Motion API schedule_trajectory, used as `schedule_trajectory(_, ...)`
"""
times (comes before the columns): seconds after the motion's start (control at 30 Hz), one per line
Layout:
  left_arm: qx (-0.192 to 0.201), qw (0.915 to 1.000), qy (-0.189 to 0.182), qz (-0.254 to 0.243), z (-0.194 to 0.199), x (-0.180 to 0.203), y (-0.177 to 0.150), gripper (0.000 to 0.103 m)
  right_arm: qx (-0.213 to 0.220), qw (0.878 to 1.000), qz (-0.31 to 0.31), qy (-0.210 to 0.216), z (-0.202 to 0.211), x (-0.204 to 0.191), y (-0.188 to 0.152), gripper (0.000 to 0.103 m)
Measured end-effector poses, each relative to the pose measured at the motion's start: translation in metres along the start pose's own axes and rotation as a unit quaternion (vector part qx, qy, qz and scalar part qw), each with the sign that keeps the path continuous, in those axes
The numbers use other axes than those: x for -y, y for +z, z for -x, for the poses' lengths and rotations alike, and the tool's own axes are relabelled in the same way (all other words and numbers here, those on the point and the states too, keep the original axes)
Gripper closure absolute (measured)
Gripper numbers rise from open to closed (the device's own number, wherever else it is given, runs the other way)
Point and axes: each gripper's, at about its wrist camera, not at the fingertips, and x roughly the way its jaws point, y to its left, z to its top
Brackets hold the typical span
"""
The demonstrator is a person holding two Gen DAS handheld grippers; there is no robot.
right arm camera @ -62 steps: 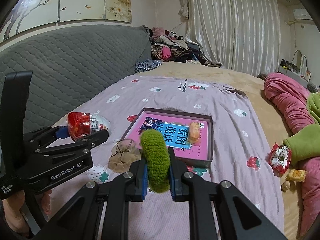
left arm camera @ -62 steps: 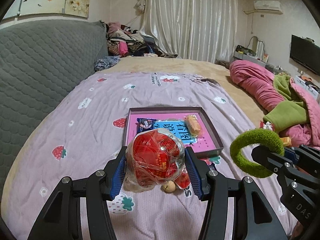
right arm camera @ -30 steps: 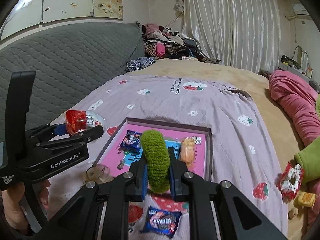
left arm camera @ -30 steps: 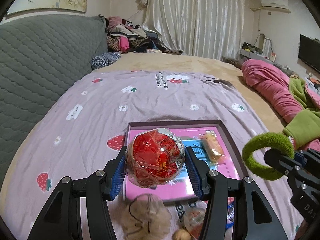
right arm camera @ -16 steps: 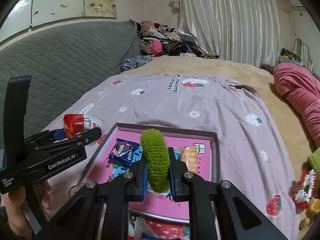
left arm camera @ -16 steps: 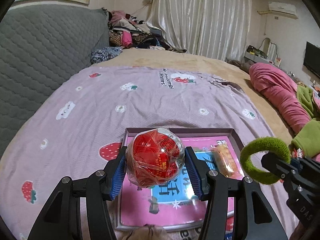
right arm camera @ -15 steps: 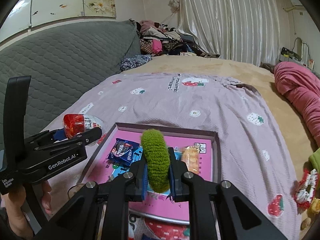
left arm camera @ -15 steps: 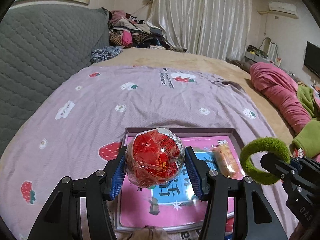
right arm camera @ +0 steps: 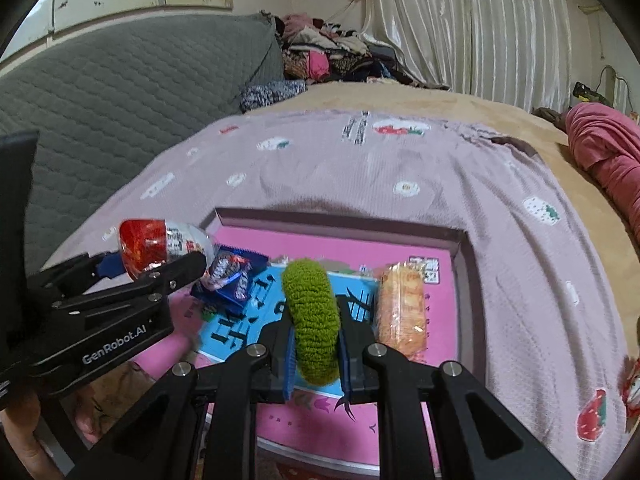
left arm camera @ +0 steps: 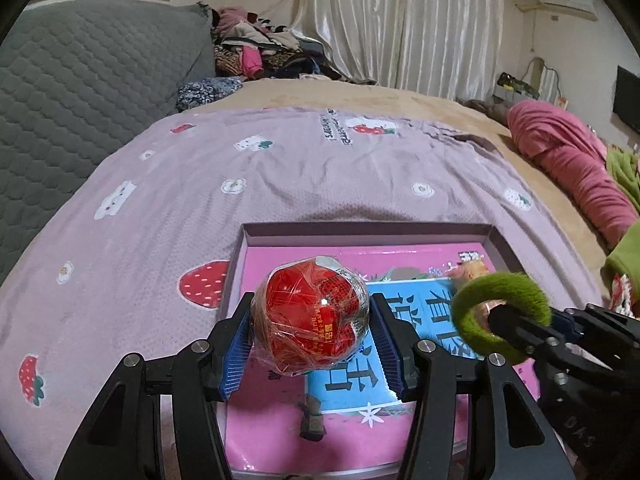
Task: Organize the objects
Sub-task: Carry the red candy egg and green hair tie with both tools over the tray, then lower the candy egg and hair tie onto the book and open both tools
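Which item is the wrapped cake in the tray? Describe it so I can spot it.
On the lilac strawberry bedspread lies a shallow pink tray. The wrapped cake lies along its right side: a golden-orange oblong in clear wrap, unlike the blue snack packet at the left.

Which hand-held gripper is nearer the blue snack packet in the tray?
Left. The left hand-held gripper, shut on the red wrapped ball, hangs beside the blue snack packet; the right hand-held gripper, clamping the green scrunchie, sits farther right.
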Motion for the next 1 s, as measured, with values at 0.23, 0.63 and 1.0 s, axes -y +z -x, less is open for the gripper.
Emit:
schedule_trajectory(0.23, -0.027, 0.9994, 0.002, -0.021, -0.02, 0.007, -0.009, 0.046, -0.016, 1.0, 0.01, -0.018, -0.02, -0.001, -0.007, 0.086)
schedule_trajectory(0.63, -0.066, 0.9974, 0.004, -0.027, -0.036, 0.006, -0.023, 0.046, -0.045, 0.999, 0.008, -0.012, -0.033, 0.001, -0.015, 0.086)
schedule_trajectory(1.0, -0.095, 0.995, 0.006, -0.029, -0.036, 0.003, -0.032, 0.036, -0.07, 0.997, 0.015, -0.016, -0.036, -0.001, -0.023, 0.067)
